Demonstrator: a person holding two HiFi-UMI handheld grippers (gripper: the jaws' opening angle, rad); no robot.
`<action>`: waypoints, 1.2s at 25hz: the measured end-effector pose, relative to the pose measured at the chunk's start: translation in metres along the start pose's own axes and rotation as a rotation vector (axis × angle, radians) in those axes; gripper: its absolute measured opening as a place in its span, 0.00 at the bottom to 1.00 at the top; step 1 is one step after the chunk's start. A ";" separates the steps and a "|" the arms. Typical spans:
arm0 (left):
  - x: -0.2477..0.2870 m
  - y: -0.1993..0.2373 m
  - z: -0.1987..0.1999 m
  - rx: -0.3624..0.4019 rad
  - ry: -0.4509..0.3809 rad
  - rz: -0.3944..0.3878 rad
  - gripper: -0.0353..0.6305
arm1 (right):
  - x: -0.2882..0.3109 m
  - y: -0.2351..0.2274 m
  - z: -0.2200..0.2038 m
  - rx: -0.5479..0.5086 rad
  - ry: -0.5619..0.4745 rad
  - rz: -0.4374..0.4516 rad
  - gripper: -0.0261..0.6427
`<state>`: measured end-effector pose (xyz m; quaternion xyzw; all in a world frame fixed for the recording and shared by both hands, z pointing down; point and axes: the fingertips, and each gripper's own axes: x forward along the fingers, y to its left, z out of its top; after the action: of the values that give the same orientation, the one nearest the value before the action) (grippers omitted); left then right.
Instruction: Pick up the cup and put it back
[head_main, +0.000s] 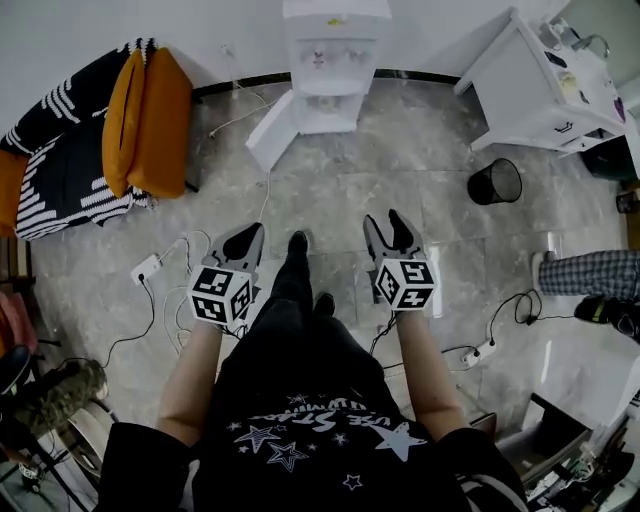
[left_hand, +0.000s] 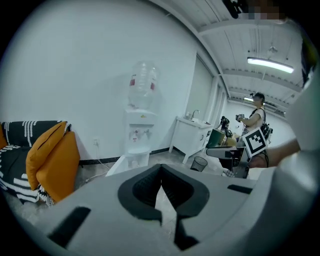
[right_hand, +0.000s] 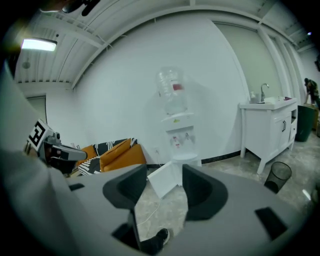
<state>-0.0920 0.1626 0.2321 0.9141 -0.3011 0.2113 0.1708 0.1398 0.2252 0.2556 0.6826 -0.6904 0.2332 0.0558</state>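
"Cup first: where does it lie from the claws?"

"I can't see a cup in any view, so its direction and its long axis can't be told. The person stands on a grey stone floor (head_main: 400, 170), holding both tools out at waist height, with nothing in either."

"How do the claws stand?"

"The left gripper (head_main: 250, 233) has its dark pads drawn together to a point, with nothing between them. The right gripper (head_main: 386, 224) has its pads spread apart, and only floor and the person's shoe show through the gap."

"What is ahead of them?"

"A white water dispenser (head_main: 330, 50) stands against the far wall, straight ahead and roughly between the two tools. If a cup sits there, which is my guess only, the right gripper seems the readier, being spread already."

"Is there room to move?"

"The floor up to the dispenser is mostly bare. The dispenser's lower door (head_main: 270, 132) hangs open, jutting out on the left side. Cables (head_main: 150, 320) and a power strip (head_main: 146, 268) lie near the left foot. A black bin (head_main: 495, 182) and a white cabinet (head_main: 535, 95) stand off to the right, orange cushions (head_main: 150, 120) to the left, all well apart from the tools."
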 end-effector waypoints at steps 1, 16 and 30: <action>0.009 0.006 -0.001 -0.005 -0.001 0.003 0.07 | 0.008 -0.003 -0.002 0.000 0.015 0.001 0.36; 0.183 0.144 0.020 -0.071 0.015 0.020 0.07 | 0.252 -0.060 0.001 -0.026 0.169 -0.113 0.38; 0.289 0.193 -0.061 -0.252 0.104 0.152 0.07 | 0.414 -0.149 -0.084 -0.122 0.330 -0.111 0.36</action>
<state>-0.0186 -0.0957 0.4610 0.8479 -0.3841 0.2312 0.2831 0.2380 -0.1149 0.5306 0.6675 -0.6458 0.2964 0.2225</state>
